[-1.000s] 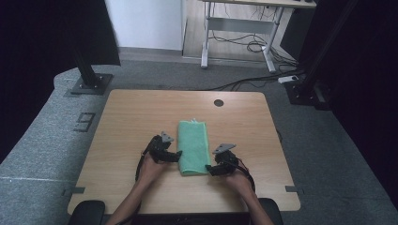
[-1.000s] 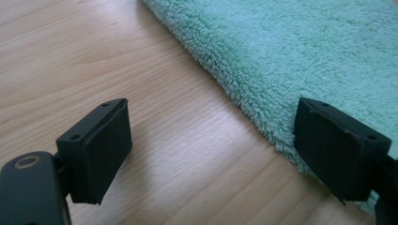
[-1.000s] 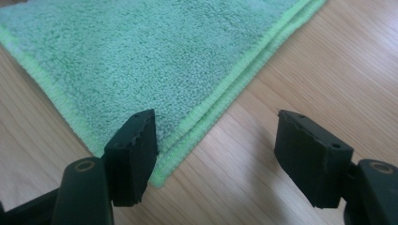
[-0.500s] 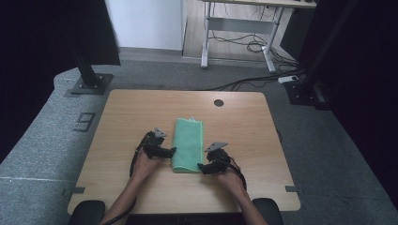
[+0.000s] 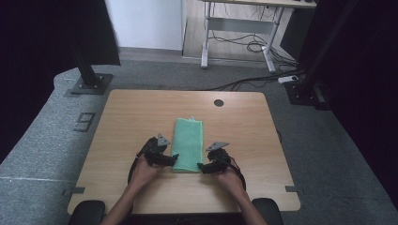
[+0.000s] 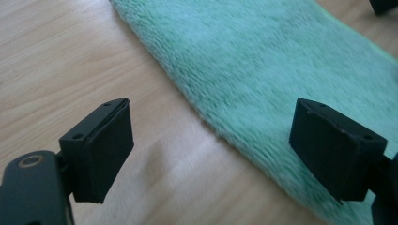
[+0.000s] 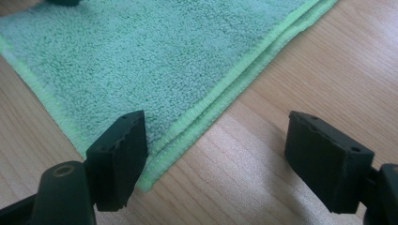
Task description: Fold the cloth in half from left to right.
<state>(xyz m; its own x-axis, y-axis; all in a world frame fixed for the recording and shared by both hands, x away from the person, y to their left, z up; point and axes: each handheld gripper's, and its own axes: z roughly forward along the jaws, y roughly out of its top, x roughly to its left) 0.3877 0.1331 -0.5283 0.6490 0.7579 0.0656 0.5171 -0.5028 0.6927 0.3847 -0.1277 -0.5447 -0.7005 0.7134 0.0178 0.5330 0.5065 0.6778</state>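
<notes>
A folded green towel (image 5: 188, 143) lies lengthwise in the middle of the wooden table (image 5: 136, 112). My left gripper (image 5: 172, 160) is at its near left corner, low over the wood. In the left gripper view, the left gripper (image 6: 211, 145) is open across the towel (image 6: 263, 61) and its fluffy folded edge; the jaws have just been closing a little. My right gripper (image 5: 202, 167) is at the near right corner. In the right gripper view, the right gripper (image 7: 216, 154) is open. Its jaws have just been opening, with the hemmed corner of the towel (image 7: 155, 51) between them.
A round cable hole (image 5: 218, 102) sits near the table's far edge. Black stand bases (image 5: 89, 84) rest on the grey carpet to the left and at the far right (image 5: 305, 91). A white desk frame (image 5: 234, 28) with cables stands behind.
Both hands have shifted slightly along the near end of the towel. The right gripper has come in closer to the near right corner. The towel still lies flat.
</notes>
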